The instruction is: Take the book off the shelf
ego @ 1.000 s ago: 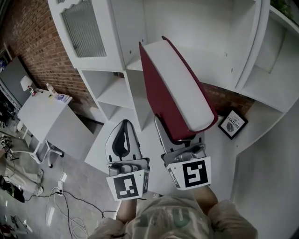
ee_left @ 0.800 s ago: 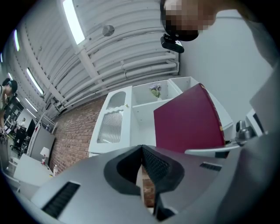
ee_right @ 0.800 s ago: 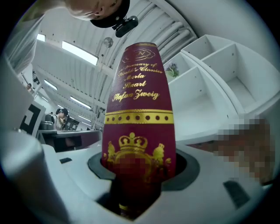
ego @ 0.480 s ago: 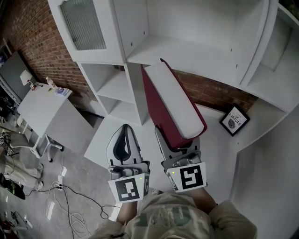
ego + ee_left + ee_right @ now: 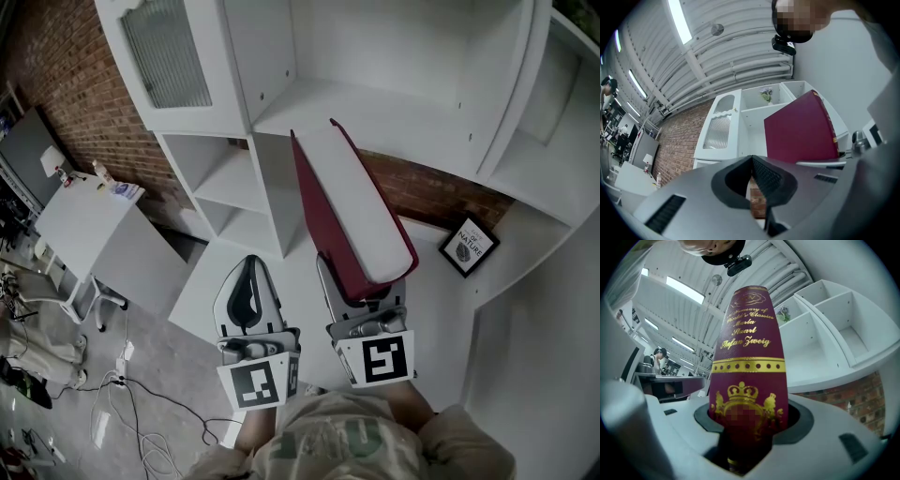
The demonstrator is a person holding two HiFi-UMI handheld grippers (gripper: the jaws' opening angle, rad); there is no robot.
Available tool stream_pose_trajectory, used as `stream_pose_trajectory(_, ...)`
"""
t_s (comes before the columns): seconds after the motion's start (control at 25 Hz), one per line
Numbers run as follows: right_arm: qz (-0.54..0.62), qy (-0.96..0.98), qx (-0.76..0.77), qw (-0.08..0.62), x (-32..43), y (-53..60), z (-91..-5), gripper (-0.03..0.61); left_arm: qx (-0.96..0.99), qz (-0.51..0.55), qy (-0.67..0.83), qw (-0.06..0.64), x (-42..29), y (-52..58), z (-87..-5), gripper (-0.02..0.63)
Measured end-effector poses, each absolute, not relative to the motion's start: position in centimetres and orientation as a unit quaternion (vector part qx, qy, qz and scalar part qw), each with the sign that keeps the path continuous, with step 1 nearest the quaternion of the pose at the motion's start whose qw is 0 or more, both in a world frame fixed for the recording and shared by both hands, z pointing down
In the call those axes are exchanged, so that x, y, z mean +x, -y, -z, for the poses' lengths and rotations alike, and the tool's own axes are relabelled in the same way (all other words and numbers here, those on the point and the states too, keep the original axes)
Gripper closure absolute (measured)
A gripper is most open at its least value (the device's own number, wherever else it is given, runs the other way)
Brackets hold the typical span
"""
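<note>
A thick dark-red book (image 5: pixel 352 211) with gold print on its spine (image 5: pixel 750 366) stands out in the air in front of the white shelf unit (image 5: pixel 375 103), clear of the shelf board. My right gripper (image 5: pixel 361 286) is shut on its near end, with the spine up between the jaws (image 5: pixel 749 446). My left gripper (image 5: pixel 249 272) hangs beside it on the left, apart from the book, its jaws together with nothing in them (image 5: pixel 753 164). In the left gripper view the book's red cover (image 5: pixel 801 126) shows to the right.
The shelf unit has open compartments and a ribbed glass door (image 5: pixel 169 56) at upper left. A small framed picture (image 5: pixel 468 247) leans on the lower ledge at right. A grey table (image 5: pixel 84 220) and floor cables (image 5: pixel 131 403) lie to the left.
The right gripper has drawn the book back and down, away from the shelf, and its far end has swung slightly. The left gripper has barely moved.
</note>
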State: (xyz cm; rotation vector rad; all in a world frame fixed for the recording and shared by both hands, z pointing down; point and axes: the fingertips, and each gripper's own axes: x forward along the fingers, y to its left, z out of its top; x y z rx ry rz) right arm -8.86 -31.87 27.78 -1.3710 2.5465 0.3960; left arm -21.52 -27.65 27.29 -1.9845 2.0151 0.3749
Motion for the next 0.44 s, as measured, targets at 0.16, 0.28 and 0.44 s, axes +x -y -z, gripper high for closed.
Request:
stream_pose_trajectory(0.16, -0.131, -0.865, -0.471, 0.114, -8.41, 31.86, -27.7, 0.333, -0.691, -0.133, -0.696, 0.142, -20.89, 27.58, -26.63, 0.601)
stream_pose_trajectory(0.28, -0.13, -0.864, -0.473, 0.113, -8.27, 31.84, -27.52, 0.333, -0.692, -0.132, -0.695, 0.14, -20.72, 27.5, -26.53, 0.6)
stream_pose_trajectory(0.44, -0.129, -0.865, -0.472, 0.115, -8.12, 31.76, -27.29, 0.333, -0.691, -0.132, -0.697, 0.138, -20.61, 27.45, -26.46, 0.601)
